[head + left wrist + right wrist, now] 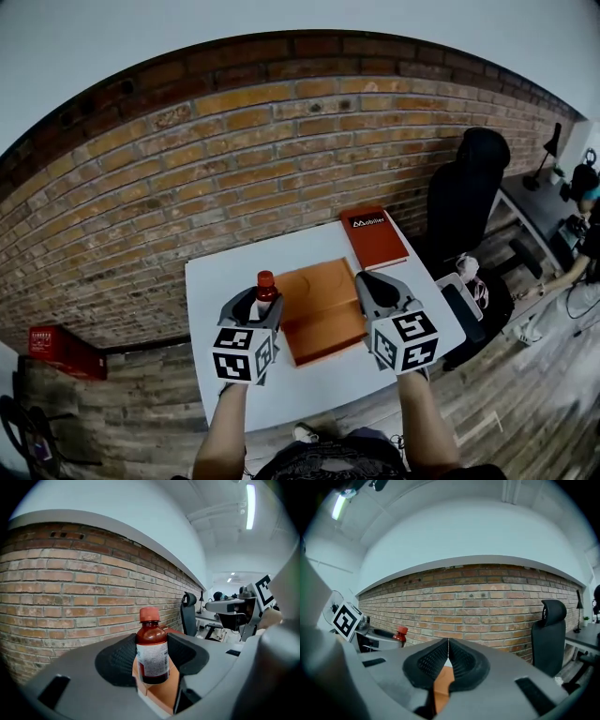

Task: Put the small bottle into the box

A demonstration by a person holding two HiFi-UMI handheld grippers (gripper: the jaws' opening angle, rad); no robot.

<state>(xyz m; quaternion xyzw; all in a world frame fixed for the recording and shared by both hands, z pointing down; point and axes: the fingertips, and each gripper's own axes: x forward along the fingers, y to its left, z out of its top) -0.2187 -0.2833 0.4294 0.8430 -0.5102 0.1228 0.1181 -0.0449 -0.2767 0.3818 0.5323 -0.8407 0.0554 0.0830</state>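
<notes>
One small bottle (152, 657) in left tongs (152, 644); label print illegible.

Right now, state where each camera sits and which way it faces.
Head view: on the person's head, looking steeply down at the table, the box and the brick wall; both forearms, the left gripper and the right gripper show.
Left gripper view: on the left gripper, looking along its jaws, shut on the small bottle, toward the wall; the right gripper shows at right.
Right gripper view: on the right gripper, jaws together on nothing, facing the wall.
Shared: both gripper views show the bottle and the box.
</notes>
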